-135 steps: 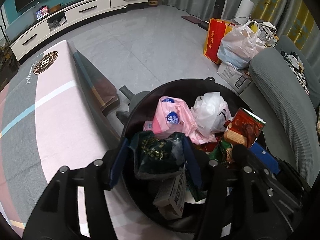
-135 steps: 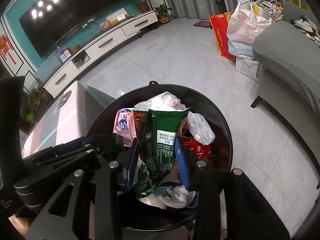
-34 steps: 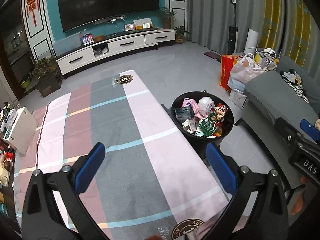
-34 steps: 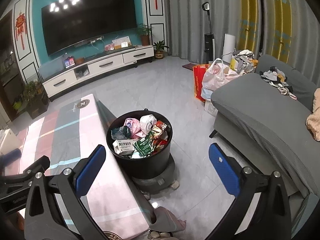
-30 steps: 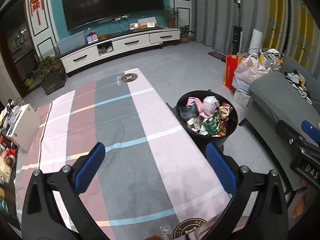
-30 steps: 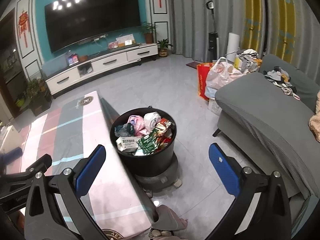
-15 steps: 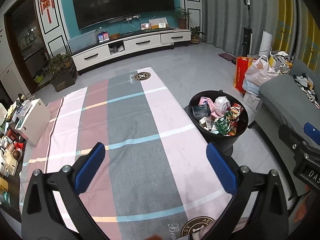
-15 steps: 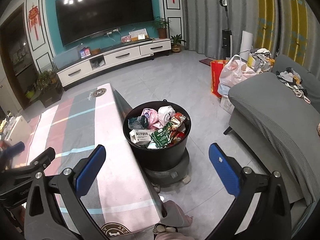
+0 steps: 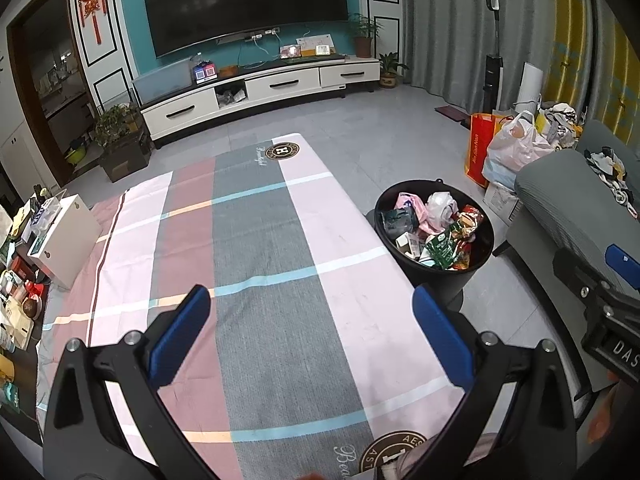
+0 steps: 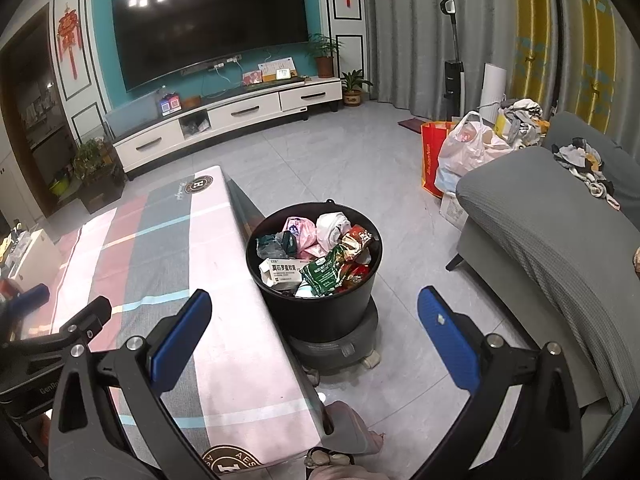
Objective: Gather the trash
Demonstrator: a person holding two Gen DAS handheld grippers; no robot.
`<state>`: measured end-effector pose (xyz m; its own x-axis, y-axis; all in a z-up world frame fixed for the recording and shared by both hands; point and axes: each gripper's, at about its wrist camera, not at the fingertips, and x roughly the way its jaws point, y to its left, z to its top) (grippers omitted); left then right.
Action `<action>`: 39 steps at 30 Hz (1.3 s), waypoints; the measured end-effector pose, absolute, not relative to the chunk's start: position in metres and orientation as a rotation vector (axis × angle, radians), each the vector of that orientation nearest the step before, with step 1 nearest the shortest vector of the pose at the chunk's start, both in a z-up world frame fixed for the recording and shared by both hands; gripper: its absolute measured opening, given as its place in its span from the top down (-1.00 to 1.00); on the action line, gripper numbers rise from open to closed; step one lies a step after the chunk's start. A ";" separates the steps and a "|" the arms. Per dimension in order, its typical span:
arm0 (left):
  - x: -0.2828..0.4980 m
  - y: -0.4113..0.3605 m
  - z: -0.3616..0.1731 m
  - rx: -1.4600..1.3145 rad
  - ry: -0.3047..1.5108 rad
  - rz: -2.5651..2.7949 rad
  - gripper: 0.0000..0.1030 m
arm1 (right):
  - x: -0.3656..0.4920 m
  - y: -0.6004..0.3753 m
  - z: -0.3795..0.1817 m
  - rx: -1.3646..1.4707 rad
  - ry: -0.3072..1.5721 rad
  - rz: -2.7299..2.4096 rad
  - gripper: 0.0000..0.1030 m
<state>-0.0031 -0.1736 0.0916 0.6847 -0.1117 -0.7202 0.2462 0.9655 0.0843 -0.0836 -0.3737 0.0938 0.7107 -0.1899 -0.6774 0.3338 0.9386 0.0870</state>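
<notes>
A black round bin [image 9: 472,268] [image 10: 320,316] stands on a wheeled base beside the table's right edge. It is heaped with trash: a green snack bag [image 10: 325,273], a white medicine box [image 10: 282,272], a pink bag [image 10: 298,232] and a white plastic bag [image 10: 332,226]. My left gripper [image 9: 310,342] hangs open high over the checked tablecloth [image 9: 256,248], nothing between its blue pads. My right gripper [image 10: 314,338] is open too, above the table edge and the bin, well back from it. The right gripper's tip [image 9: 622,266] shows at the left view's right edge.
A grey sofa [image 10: 552,240] stands right of the bin, with shopping bags [image 10: 460,152] on the floor beyond it. A white TV cabinet [image 10: 224,120] lines the far wall. A white box [image 9: 60,232] and small clutter sit left of the table. A foot [image 10: 328,458] shows below.
Both grippers let go of their snack bags into the bin, opened wide and pulled up and back. Over the last second the view keeps rising and the bin shrinks slightly.
</notes>
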 end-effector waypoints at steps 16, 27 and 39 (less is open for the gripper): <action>-0.003 -0.176 0.092 0.178 0.793 -0.214 -0.95 | -0.083 -0.375 0.094 0.210 0.723 -0.290 -0.94; -0.002 -0.175 0.090 0.178 0.800 -0.218 -0.95 | -0.083 -0.377 0.090 0.211 0.730 -0.295 -0.94; -0.002 -0.177 0.091 0.172 0.801 -0.225 -0.95 | -0.082 -0.377 0.090 0.211 0.729 -0.296 -0.94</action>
<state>-0.0022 -0.1765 0.0914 0.6744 -0.1336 -0.7262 0.2635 0.9623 0.0677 -0.0823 -0.3766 0.0902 0.7070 -0.1919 -0.6807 0.3376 0.9373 0.0864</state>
